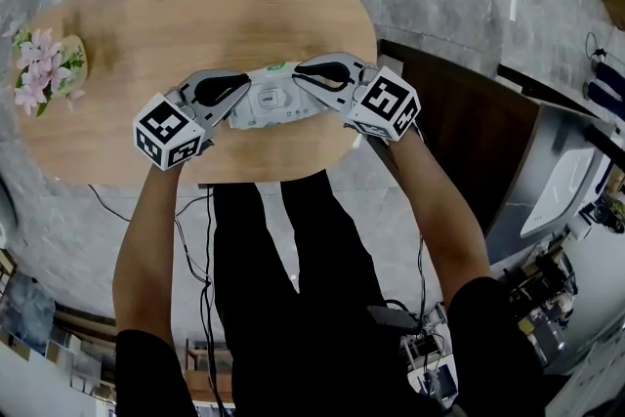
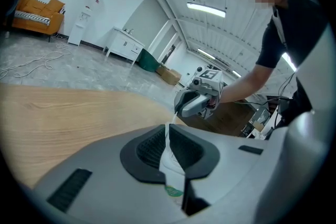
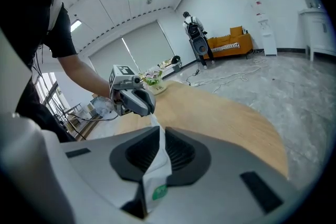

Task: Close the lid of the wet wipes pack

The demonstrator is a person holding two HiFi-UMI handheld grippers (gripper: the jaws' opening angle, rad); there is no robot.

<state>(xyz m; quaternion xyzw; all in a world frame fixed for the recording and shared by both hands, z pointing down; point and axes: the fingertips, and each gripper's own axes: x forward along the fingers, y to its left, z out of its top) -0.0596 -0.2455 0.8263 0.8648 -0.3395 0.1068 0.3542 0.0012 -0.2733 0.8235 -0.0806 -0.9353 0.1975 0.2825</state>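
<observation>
Head view: left fingers [image 1: 221,91] and right fingers [image 1: 327,73], converging, clamp wet wipes pack [image 1: 270,100].

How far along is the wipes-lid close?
Done: left gripper and right gripper are each shut on an end seam of the wet wipes pack, holding it over the table. In hand: that two-ended hold. Left: the lid looks flat in the head view, but I cannot tell whether it is snapped shut; no gripper presses it.

Bright even ceiling light, glare on floor, fisheye edges, sharp focus
</observation>
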